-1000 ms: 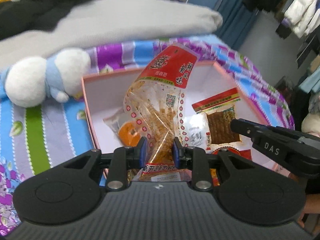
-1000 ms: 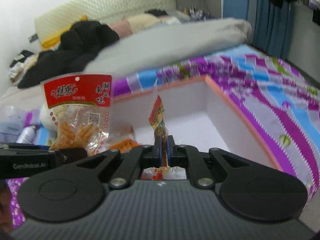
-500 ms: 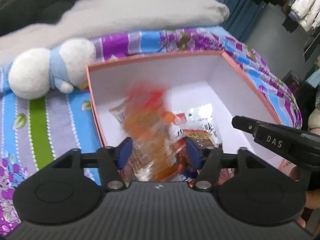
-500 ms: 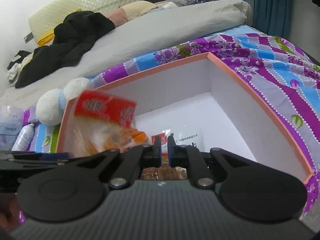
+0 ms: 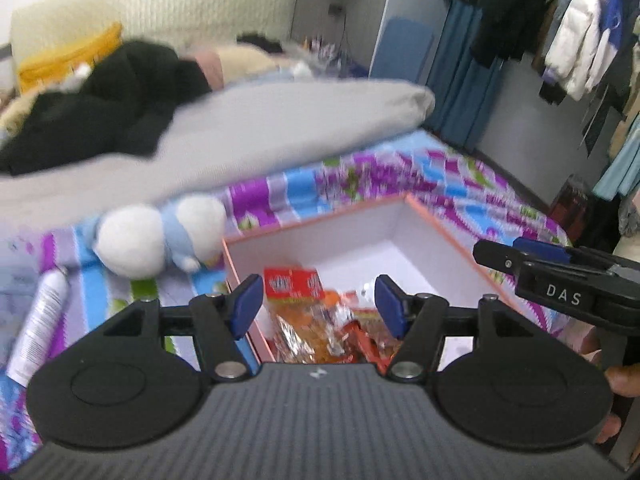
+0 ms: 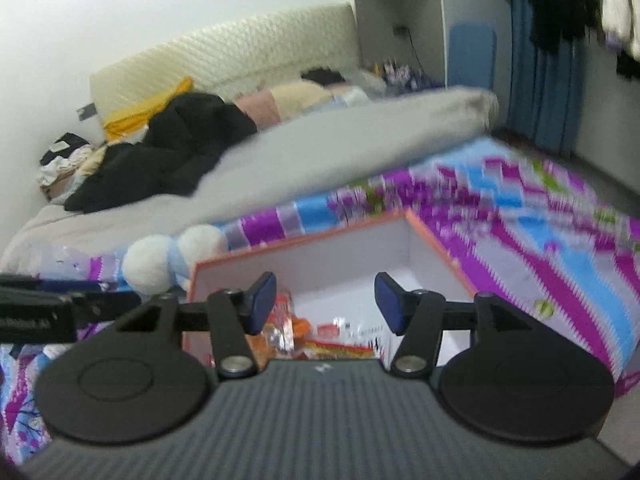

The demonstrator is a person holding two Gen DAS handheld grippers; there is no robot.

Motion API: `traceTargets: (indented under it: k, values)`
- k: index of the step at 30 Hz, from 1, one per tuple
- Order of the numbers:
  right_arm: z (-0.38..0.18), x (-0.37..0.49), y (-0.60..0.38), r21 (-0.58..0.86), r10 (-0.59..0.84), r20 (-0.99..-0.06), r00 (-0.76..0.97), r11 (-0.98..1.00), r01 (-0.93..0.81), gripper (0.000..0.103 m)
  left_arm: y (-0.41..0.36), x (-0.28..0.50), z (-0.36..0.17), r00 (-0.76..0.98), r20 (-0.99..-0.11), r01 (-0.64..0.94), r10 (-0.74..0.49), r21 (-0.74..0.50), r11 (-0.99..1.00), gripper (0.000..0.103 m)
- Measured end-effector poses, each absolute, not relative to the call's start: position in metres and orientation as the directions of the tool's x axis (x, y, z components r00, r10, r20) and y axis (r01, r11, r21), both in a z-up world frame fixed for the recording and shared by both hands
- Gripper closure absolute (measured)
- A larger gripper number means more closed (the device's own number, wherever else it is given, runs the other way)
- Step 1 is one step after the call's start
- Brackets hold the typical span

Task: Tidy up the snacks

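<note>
While both frames are smeared by motion, the main layout reads clearly. Left wrist view: the left gripper (image 5: 318,306) fills the lower half of the frame, its blue pads (image 5: 248,306) spread apart with nothing between them; it is released. Beyond the pads, at lower centre, an orange-rimmed white box (image 5: 320,224) sits on a purple, blue and white patterned bedspread (image 5: 460,184). Inside the box, toward its near left side, lies a clear snack bag with a red header (image 5: 294,282), with further red and orange snack packets (image 5: 360,332) beside it to the right; their print is probably too blurred to read. A white and blue plush toy (image 5: 156,236) lies just beside the box's left wall at centre left, and a white spray can (image 5: 38,328) lies on the bedspread at the left edge. At the right edge the right gripper (image 5: 520,256) enters, marked DAS, with a person's fingers (image 5: 622,380) below it.

Right wrist view: the right gripper (image 6: 326,302) has its jaws opening, and no packet sits between them; the pads press on nothing. The same box (image 6: 436,240) lies at lower centre with the snack packets (image 6: 336,346) on its floor. The plush toy (image 6: 160,260) is at centre left. A grey quilt (image 6: 320,152) and black clothing (image 6: 168,152) cross the upper middle, before a cream headboard (image 6: 240,48).
</note>
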State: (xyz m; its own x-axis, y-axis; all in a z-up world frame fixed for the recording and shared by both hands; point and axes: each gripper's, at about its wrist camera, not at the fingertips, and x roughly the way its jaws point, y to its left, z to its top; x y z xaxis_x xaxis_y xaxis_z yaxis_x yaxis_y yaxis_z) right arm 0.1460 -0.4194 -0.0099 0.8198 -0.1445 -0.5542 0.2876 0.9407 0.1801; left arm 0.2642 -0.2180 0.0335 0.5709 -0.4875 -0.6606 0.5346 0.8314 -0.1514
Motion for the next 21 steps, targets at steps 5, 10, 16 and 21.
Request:
traceTargets:
  k: [5, 10, 16, 21]
  values:
    - [0.035, 0.117, -0.405, 0.177, -0.15, -0.474, 0.868, 0.949, 0.261, 0.046, -0.195, 0.229, 0.078, 0.621, -0.592, 0.534, -0.514, -0.161, 0.83, 0.036]
    - [0.06, 0.086, -0.389, 0.189, -0.143, -0.424, 0.894, 0.952, 0.241, 0.046, -0.179, 0.191, 0.103, 0.662, -0.543, 0.528, -0.516, -0.15, 0.836, 0.036]
    - [0.068, 0.051, -0.37, 0.204, -0.14, -0.394, 0.908, 0.95, 0.235, 0.046, -0.149, 0.149, 0.117, 0.687, -0.507, 0.518, -0.52, -0.16, 0.84, 0.032]
    - [0.066, 0.024, -0.358, 0.212, -0.137, -0.387, 0.912, 0.949, 0.233, 0.046, -0.126, 0.12, 0.119, 0.715, -0.488, 0.497, -0.5, -0.148, 0.855, 0.014]
